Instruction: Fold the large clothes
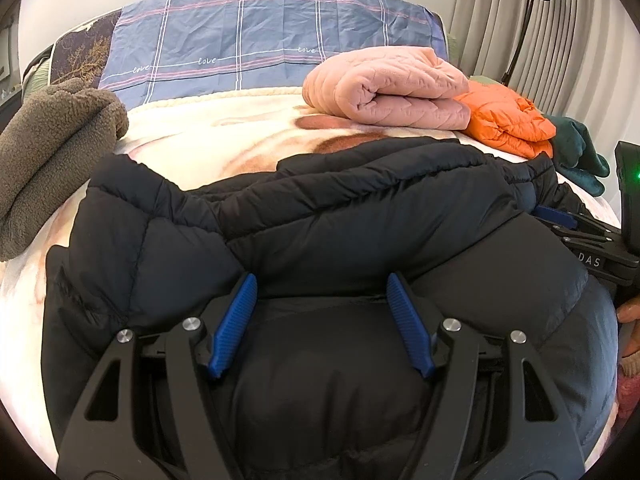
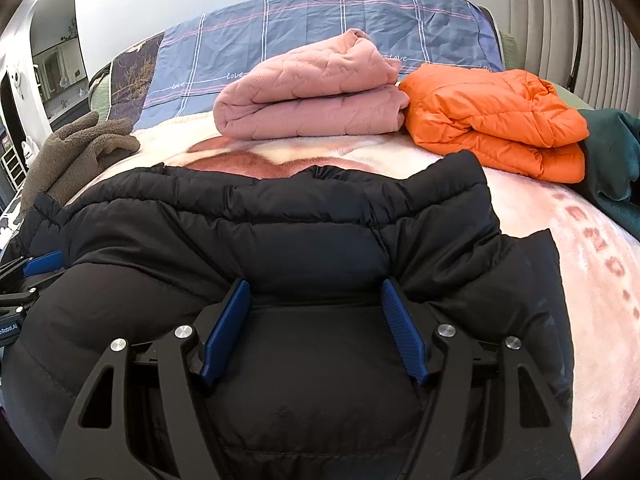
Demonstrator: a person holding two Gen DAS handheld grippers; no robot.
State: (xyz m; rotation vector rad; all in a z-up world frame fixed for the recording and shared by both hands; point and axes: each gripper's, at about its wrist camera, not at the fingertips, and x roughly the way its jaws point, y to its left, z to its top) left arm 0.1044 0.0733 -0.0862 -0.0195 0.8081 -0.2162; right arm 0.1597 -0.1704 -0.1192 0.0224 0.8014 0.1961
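Observation:
A black puffer jacket [image 1: 320,216] lies folded on the bed's pale blanket [image 1: 224,140]; it also fills the right wrist view [image 2: 280,220]. My left gripper [image 1: 322,284] is open, its blue pads [image 1: 236,320] spread wide over the jacket's near fold, the fabric bulging between them. My right gripper [image 2: 316,290] is open in the same way, its blue pads [image 2: 404,332] on either side of the near fold. The right gripper also shows at the right edge of the left wrist view [image 1: 560,216].
A folded pink quilted garment [image 2: 312,96] and a folded orange puffer jacket [image 2: 496,124] lie beyond the black jacket. A brown fleece [image 1: 52,148] sits at the left, a dark green garment [image 2: 612,160] at the right. A blue plaid pillow [image 1: 260,36] is at the back.

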